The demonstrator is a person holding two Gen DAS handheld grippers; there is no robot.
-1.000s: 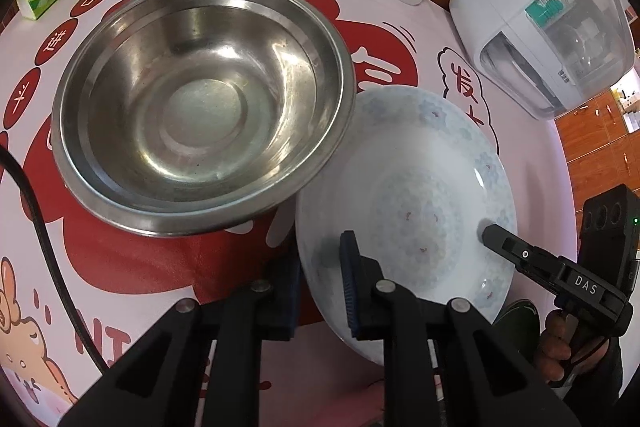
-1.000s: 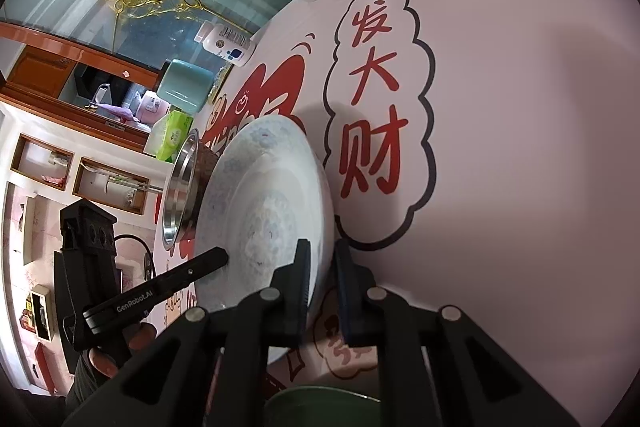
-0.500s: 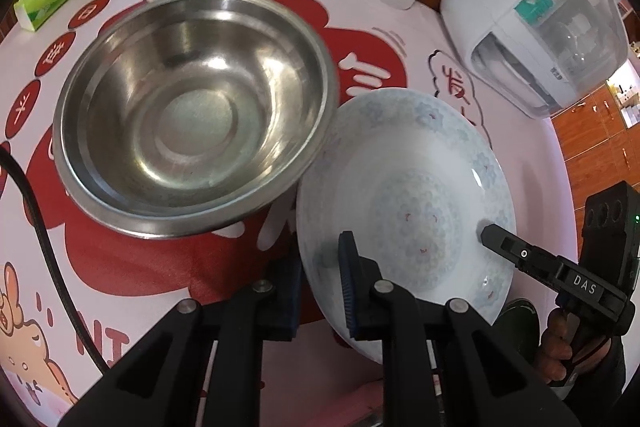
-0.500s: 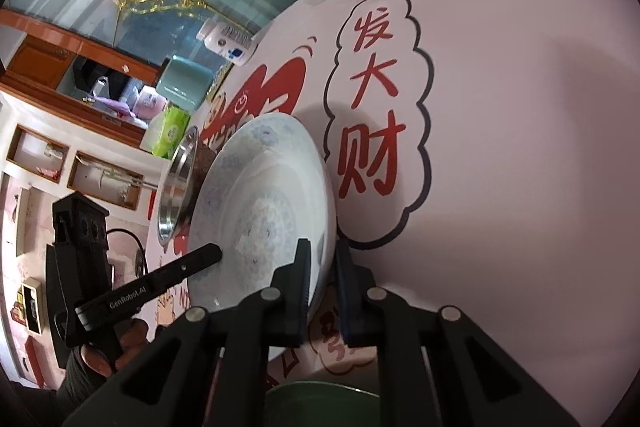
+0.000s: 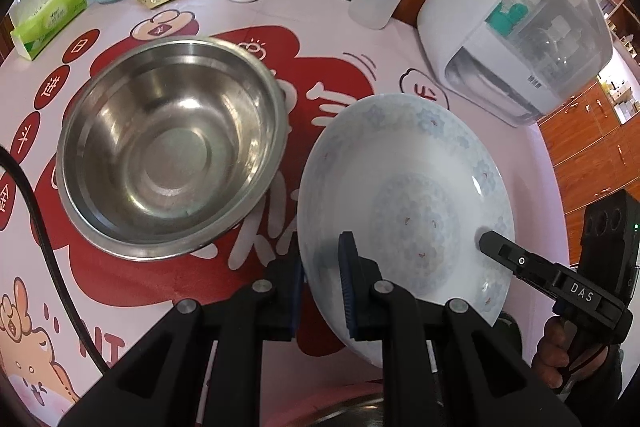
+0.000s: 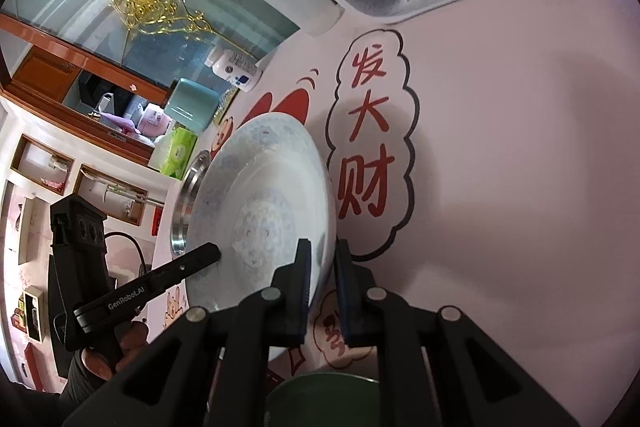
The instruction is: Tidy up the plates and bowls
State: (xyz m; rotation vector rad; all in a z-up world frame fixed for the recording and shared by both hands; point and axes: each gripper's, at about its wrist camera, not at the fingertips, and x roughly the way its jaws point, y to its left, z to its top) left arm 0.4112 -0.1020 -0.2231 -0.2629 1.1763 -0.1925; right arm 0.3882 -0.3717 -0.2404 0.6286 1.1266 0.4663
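left gripper (image 5: 320, 281) clamped, right gripper (image 6: 322, 273) clamped — angled down

The round stainless-steel bowl (image 5: 172, 155) is brushed metal, shiny yet finely scratched inside. The white ceramic plate with a faint blue pattern (image 5: 404, 203) is glazed, smooth and glossy. The pink and red printed cover on the bench (image 5: 352, 39) looks like smooth, slightly sheeny plastic sheet. The black left gripper (image 5: 320, 283) is matt plastic with ribbed blue pads (image 5: 346, 283). The white countertop appliance (image 5: 500, 7) is glossy plastic with a clear smoky lid.
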